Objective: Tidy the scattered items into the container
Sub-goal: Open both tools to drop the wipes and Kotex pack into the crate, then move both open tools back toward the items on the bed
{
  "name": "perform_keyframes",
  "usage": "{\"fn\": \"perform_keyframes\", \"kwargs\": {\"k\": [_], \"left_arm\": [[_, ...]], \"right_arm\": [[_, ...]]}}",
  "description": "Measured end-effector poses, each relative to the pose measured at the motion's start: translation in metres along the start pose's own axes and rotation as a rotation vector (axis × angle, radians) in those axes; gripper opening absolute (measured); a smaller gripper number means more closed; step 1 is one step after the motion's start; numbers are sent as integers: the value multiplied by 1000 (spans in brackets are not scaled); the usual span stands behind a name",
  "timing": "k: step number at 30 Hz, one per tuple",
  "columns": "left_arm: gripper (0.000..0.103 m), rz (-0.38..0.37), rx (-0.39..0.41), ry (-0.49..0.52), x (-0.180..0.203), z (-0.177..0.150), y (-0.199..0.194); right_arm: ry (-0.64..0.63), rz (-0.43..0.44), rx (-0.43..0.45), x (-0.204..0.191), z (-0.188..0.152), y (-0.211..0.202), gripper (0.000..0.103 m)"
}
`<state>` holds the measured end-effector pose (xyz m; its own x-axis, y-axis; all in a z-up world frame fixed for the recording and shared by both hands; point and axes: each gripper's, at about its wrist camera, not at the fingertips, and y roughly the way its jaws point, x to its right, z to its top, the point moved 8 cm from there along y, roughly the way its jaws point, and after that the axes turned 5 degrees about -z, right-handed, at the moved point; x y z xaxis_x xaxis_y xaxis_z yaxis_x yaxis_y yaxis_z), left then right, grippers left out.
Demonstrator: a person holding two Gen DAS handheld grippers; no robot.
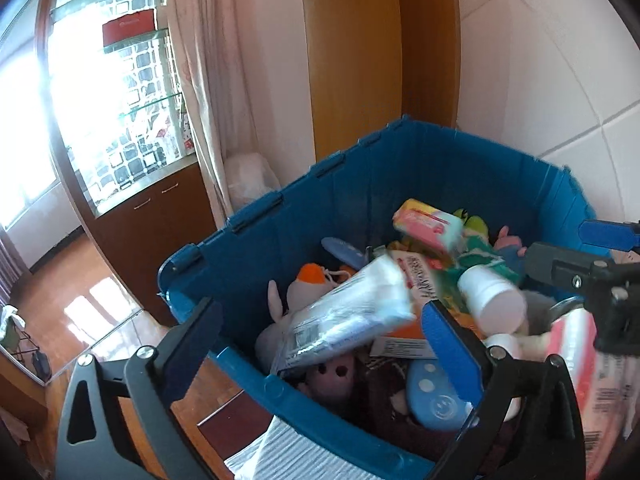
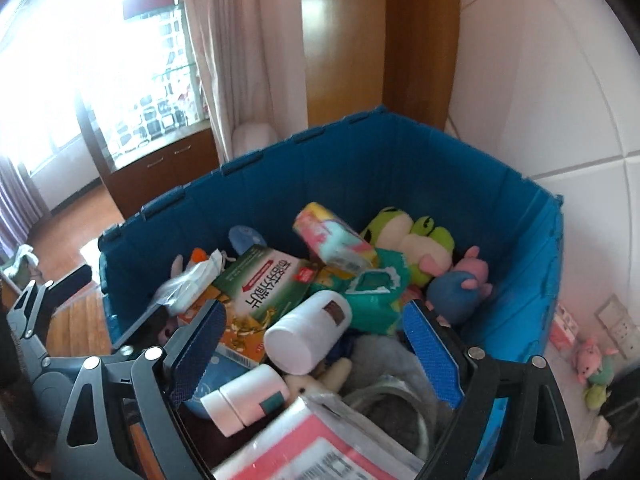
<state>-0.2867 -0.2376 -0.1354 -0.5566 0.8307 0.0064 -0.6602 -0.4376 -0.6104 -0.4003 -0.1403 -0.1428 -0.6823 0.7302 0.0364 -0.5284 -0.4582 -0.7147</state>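
A blue bin [image 1: 400,168] [image 2: 360,168] holds several plush toys, packets and bottles. My left gripper [image 1: 324,344] hangs open over its near left corner. A clear packet of white tissues [image 1: 352,312] lies tilted between the fingers, and neither pad touches it. My right gripper [image 2: 316,348] is open over the bin's middle, with a white bottle [image 2: 308,336] lying loose between its blue pads. A green box [image 2: 268,284], a pink tissue pack [image 2: 336,240], a frog plush [image 2: 416,240] and a second white bottle [image 2: 244,400] lie in the pile.
Small plush toys [image 2: 592,364] lie on the floor to the right of the bin, near wall sockets [image 2: 620,324]. A white tiled wall stands behind it. A wooden cabinet [image 1: 152,216] and a curtain [image 1: 208,80] are to the left. A white cloth [image 1: 288,452] lies by the bin's near edge.
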Motion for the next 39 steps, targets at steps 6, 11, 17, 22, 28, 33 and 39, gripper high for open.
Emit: {"fn": "perform_keyframes", "kwargs": {"k": [6,11,17,22,28,33,39], "left_arm": [[101,-41,38,37,23,4,-33],[101,-86,72,74,54,12,-55],[101,-143,86,124,106,21,-72],[101,-214,100,177,173,29,-88],[101,-346,87,278,300,27,-107],[101,-485,65,397,418,0,-110],[101,-594,21,507,534,-46,-80]], "right_arm": [[12,-21,31,16,-2,-29,91],[40,-43,47,34,-7,-50,91],[103,-114,78,78,-15,-84,91],[201,-187,101,145,-35,-117,91],[339,-316,117,260,-85,-166,92],[459,-471,93,373,-156,-211,97],[617,-623,31,495,-253,-244,103]]}}
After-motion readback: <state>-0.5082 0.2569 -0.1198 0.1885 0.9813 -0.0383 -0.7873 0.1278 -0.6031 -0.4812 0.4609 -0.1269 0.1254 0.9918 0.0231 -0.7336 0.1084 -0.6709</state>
